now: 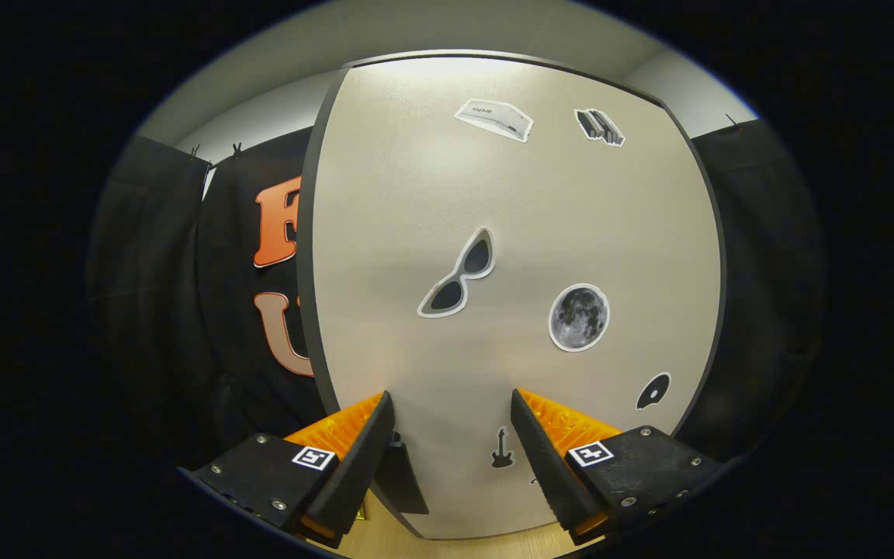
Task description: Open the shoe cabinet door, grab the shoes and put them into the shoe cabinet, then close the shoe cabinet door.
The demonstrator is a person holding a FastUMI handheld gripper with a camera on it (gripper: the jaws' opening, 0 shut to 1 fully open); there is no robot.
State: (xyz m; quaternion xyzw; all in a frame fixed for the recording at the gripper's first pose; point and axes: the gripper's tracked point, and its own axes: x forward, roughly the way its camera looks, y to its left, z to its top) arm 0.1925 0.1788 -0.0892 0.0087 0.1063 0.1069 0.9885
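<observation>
The shoe cabinet door (pixel 509 233) stands upright and close ahead of the gripper (pixel 451 450), a broad flat panel of pale beige board with a fine matte grain and a thin dark band along its edges. Whether it is fully closed I cannot tell, though it faces the fingers square-on. The shoes cannot be placed from this view.

The gripper's fingers are spread wide with nothing between them, their tips just short of the door's lower part. Judging by that aim, the hand is either lining up on the door's lower left edge to pull it, or has just pushed it to.

A small dark piece (pixel 404 481) juts from the door's lower left edge, beside the left finger; it may be a handle or foot.

Flat printed stickers dot the panel: a round moon (pixel 579 317) right of centre, white-rimmed sunglasses (pixel 459 276) at centre, a pale card-like sticker (pixel 493 119) and a striped one (pixel 600 127) near the top edge, a black disc (pixel 653 390) by the right edge, and a tiny guitar (pixel 501 449) between the fingertips near the bottom edge.

Pale wood flooring (pixel 455 547) shows beneath the door.
</observation>
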